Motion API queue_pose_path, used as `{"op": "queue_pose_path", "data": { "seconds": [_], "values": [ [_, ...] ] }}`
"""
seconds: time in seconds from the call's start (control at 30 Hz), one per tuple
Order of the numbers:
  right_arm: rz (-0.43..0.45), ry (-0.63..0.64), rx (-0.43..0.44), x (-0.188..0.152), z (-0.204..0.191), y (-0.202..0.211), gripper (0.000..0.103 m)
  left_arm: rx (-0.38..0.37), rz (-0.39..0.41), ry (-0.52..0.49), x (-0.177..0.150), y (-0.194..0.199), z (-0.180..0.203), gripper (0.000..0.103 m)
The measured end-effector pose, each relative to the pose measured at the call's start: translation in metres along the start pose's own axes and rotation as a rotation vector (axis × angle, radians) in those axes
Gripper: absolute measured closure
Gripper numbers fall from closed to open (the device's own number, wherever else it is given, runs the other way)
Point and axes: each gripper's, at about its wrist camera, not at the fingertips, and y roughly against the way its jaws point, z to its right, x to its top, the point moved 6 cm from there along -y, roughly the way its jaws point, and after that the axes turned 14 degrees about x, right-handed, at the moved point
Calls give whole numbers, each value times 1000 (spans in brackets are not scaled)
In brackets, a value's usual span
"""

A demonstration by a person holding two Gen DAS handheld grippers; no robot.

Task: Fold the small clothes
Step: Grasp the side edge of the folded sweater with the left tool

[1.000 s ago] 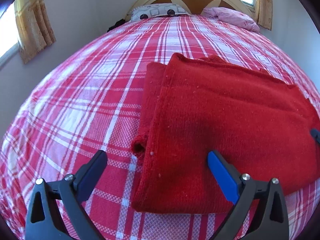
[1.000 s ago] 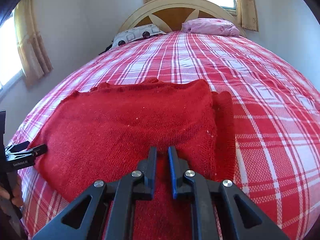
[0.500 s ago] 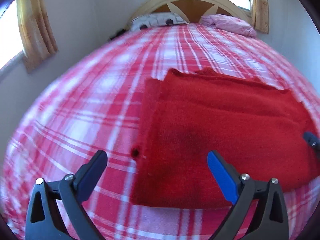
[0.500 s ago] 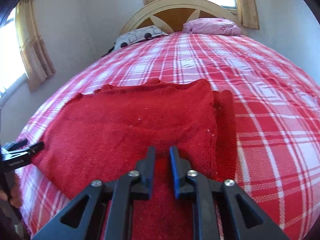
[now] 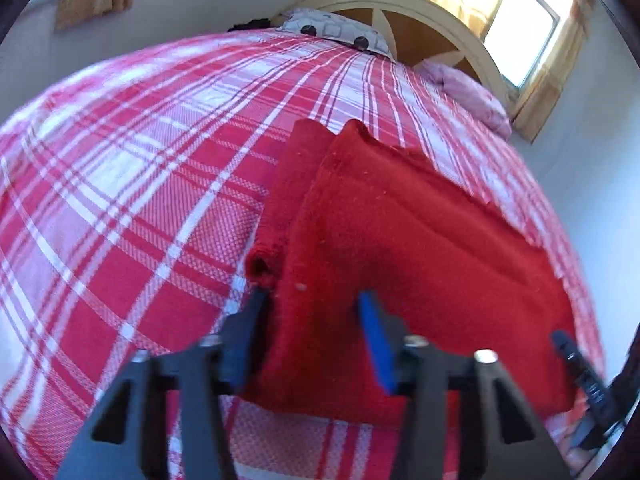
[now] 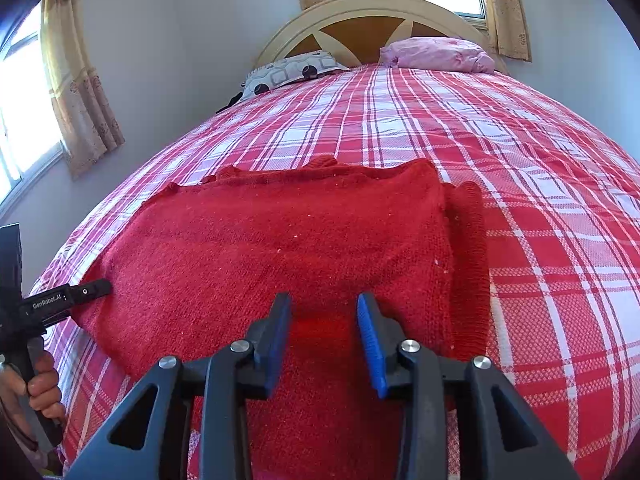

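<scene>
1. Red knit garment (image 6: 280, 248) lies flat on the bed (image 6: 540, 240), near the foot end. It is already folded into a rough rectangle, with a narrower layer, likely a sleeve, sticking out along one short side (image 5: 280, 200).
2. Long axis runs crosswise to both claws. We work the near long edge, one claw toward each end.
3. Left claw (image 5: 310, 304) is at the garment's near left corner, beside the rolled cuff (image 5: 260, 266). Jaws are closing with the corner fabric between them. The view is blurred, so we can't confirm the pads are pressing on the knit yet.
4. Right claw (image 6: 324, 308) sits over the near edge toward the right end. Jaws are opening and stand clearly apart. Cloth lies under and between them, but the pads aren't pinching it.
5. Key relation: the bulk of the garment lies ahead of both claws, toward the headboard (image 6: 360, 12). The left claw is the one on a corner.
6. Our read: the next fold likely goes along the long axis, or near edge over far edge. Either way, the left corner pinch has to catch all layers, including the offset layer.
7. Risk: the offset layer may slip out if only the top ply is caught.
</scene>
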Motion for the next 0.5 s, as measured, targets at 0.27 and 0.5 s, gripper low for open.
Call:
{"op": "queue_pose_path", "data": {
  "seconds": [0.27, 0.5],
  "values": [
    [0, 0, 0, 0, 0, -1, 66, -111, -30, 41, -4, 0, 0, 66],
    [0, 0, 0, 0, 0, -1, 66, -135, -66, 83, -1, -1, -5, 76]
  ]
}}
